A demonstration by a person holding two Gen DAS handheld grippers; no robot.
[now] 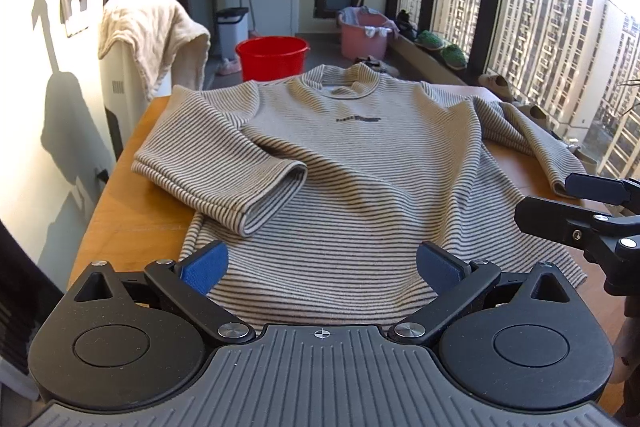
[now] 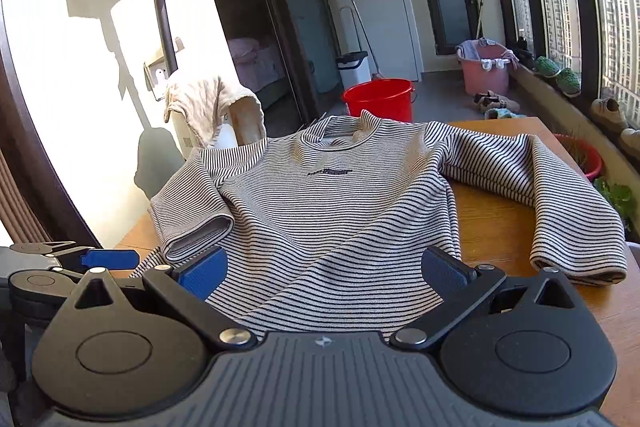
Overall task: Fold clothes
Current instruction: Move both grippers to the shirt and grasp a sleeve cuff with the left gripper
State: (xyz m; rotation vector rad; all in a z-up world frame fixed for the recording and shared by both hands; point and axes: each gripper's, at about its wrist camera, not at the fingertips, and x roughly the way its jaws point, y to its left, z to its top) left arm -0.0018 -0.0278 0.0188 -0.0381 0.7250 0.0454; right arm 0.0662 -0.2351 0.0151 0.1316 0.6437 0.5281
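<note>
Both claws sit nearest the lenses: left claw [image 1: 322,265] and right claw [image 2: 323,269] each stand wide, blue pads apart, nothing between them, poised above the hem of the striped sweater [image 1: 352,163]. Laid face up on the wooden worktop [image 1: 120,211], collar away from the cameras, the sweater is spread for folding. Its one sleeve [image 1: 224,167] is already turned inward across the chest, probably the first fold; the other sleeve [image 2: 560,195] lies stretched across bare wood toward the window side, its cuff near the worktop's near edge. Judged from this, that sleeve is the next fold. Bare wood flanks the garment on both sides, giving room to sweep; the collar end reaches the far edge, beyond which a red bucket [image 2: 378,99] stands on the floor.
</note>
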